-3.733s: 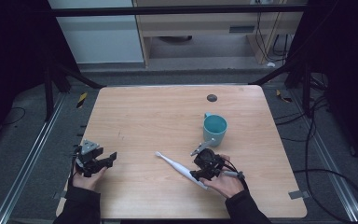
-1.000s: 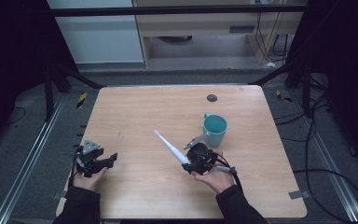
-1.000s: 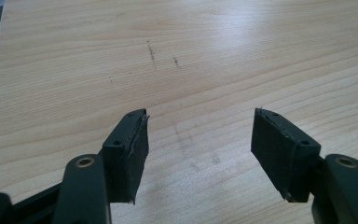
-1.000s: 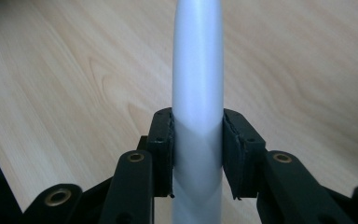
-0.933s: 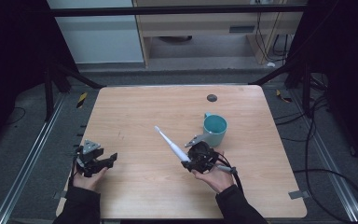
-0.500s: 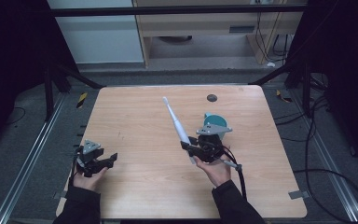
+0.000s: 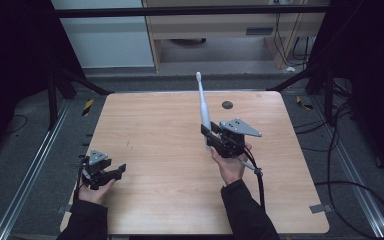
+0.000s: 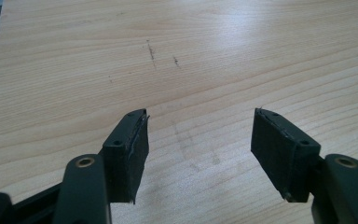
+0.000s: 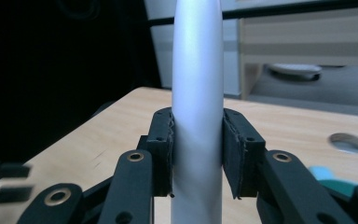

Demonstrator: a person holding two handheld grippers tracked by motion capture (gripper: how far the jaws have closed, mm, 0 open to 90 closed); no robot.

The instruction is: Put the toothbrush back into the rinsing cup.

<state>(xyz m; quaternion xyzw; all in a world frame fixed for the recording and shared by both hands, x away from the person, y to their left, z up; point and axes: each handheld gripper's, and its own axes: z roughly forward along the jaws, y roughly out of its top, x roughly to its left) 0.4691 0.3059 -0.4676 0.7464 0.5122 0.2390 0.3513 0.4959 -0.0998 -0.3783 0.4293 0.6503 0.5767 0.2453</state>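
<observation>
One toothbrush [image 7: 204,107], one table [image 7: 160,130], two tongs, left [image 7: 111,173] and right [image 7: 209,137], one each hand, one round hole [image 7: 227,105] in the tabletop

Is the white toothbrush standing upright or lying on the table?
Upright. The right gripper clamps the toothbrush by its handle, with its head pointing up, above the table.
</observation>
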